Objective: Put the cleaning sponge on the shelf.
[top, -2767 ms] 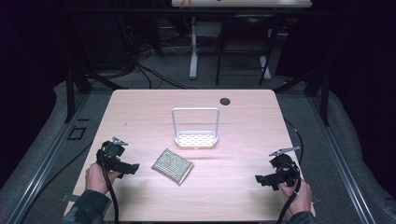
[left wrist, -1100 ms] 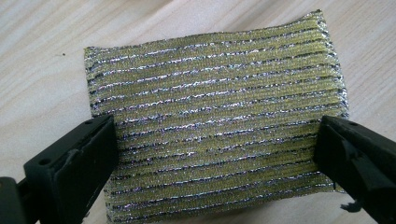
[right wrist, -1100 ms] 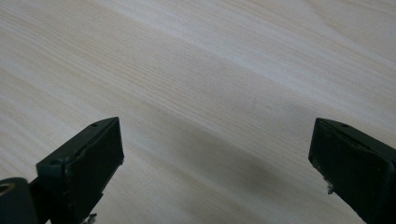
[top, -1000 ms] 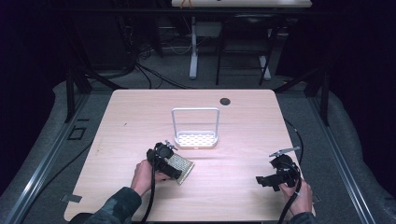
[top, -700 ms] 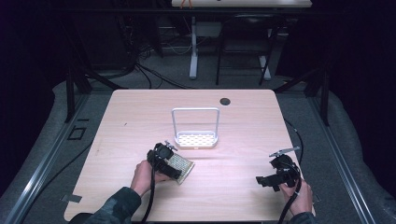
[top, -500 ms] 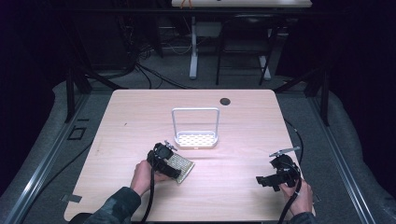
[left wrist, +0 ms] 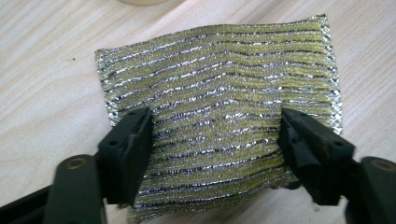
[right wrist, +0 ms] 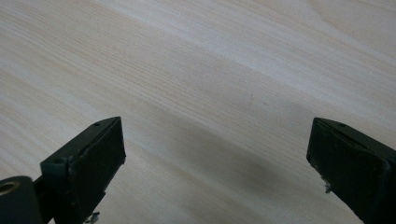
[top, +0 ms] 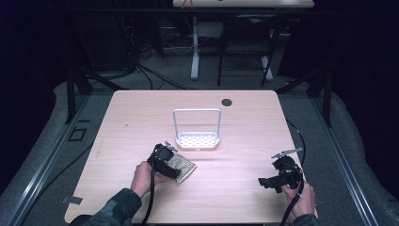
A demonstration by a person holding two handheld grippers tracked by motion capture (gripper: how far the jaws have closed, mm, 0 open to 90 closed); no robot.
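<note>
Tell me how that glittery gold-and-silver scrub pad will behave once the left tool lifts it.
The scrub pad looks knitted and rumpled, so it will probably flex and sag rather than stay stiff. Its open metallic mesh suggests it is light for its size. The rough ridged weave should give the left tool, whose jaws straddle it, decent grip.

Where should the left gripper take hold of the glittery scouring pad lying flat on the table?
Probably at its near edge, coming in low from the person's side. The scouring pad lies flat and thin, and the left gripper already has its open jaws either side of that edge, so closing there should pinch it across its width.
</note>
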